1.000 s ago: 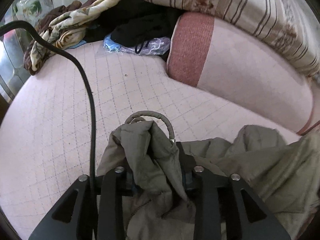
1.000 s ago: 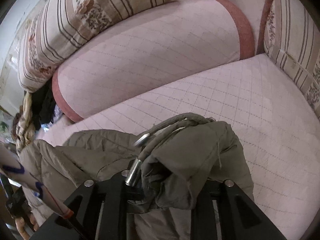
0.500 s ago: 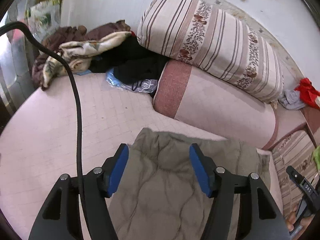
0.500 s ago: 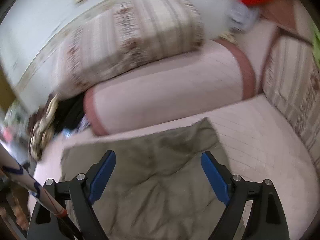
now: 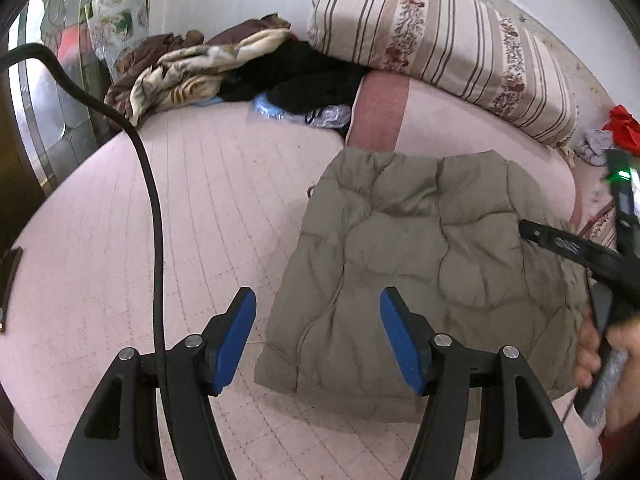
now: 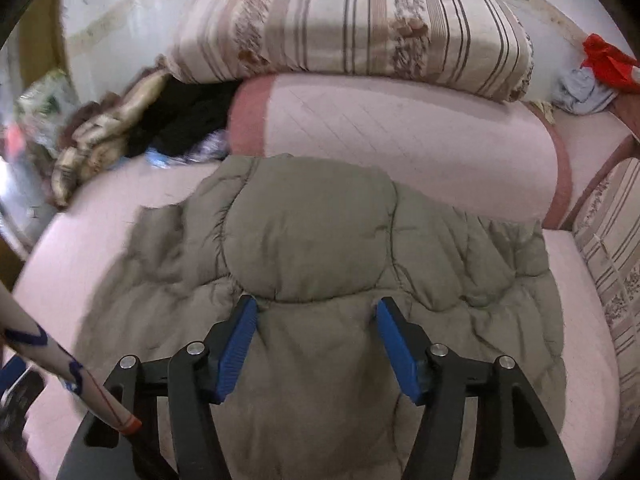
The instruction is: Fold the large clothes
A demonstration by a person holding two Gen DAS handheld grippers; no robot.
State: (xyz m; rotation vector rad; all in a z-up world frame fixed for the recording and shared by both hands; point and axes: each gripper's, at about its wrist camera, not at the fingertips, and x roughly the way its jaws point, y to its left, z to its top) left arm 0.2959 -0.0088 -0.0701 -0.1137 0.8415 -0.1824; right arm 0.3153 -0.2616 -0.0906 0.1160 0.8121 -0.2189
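Fold laid; jacket (image 5: 420, 264) lies ahead of my left tongs (image 5: 318, 334), half-open, empty. Right tongs (image 6: 316, 344) closing, gripping nothing. Next: regrasp an edge.

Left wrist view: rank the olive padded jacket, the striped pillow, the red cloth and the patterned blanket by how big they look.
1. olive padded jacket, though it lies nearest the camera
2. striped pillow
3. patterned blanket, partly bunched among other clothes, so only roughly ranked
4. red cloth, far off at the frame's edge
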